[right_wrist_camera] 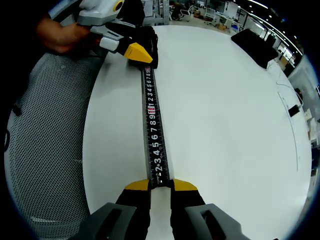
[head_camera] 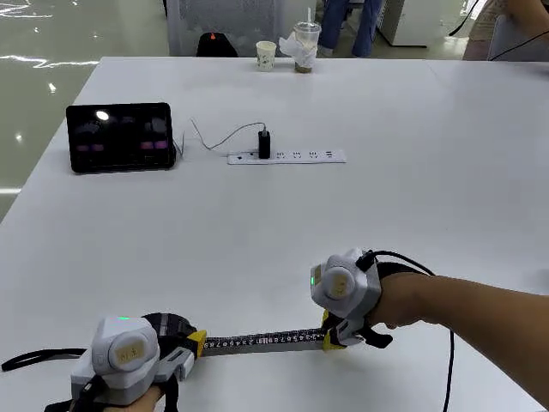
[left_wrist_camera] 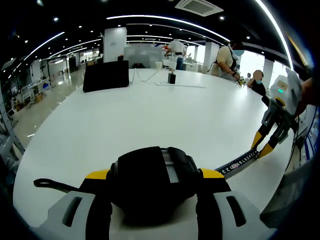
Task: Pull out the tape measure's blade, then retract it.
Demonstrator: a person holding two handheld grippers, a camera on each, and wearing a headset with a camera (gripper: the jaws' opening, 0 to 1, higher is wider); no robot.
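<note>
A black tape measure [head_camera: 174, 329] rests low over the white table near its front edge, and my left gripper [head_camera: 187, 341] is shut on its case. In the left gripper view the case [left_wrist_camera: 152, 175] sits between the yellow fingertips [left_wrist_camera: 97, 174]. The blade [head_camera: 262, 341] runs out to the right, numbers up, to my right gripper [head_camera: 333, 337], which is shut on its end. The right gripper view has the blade [right_wrist_camera: 152, 120] stretching from the jaws of the right gripper [right_wrist_camera: 161, 185] away to the case [right_wrist_camera: 146, 42] and the left gripper [right_wrist_camera: 131, 51].
A dark tablet [head_camera: 120, 137] stands at the far left. A power strip [head_camera: 287, 156] with a black charger [head_camera: 264, 143] lies mid-table. Two cups [head_camera: 267, 55] [head_camera: 305, 45] sit at the far edge. A mesh chair [right_wrist_camera: 45, 150] is beside the table's near edge.
</note>
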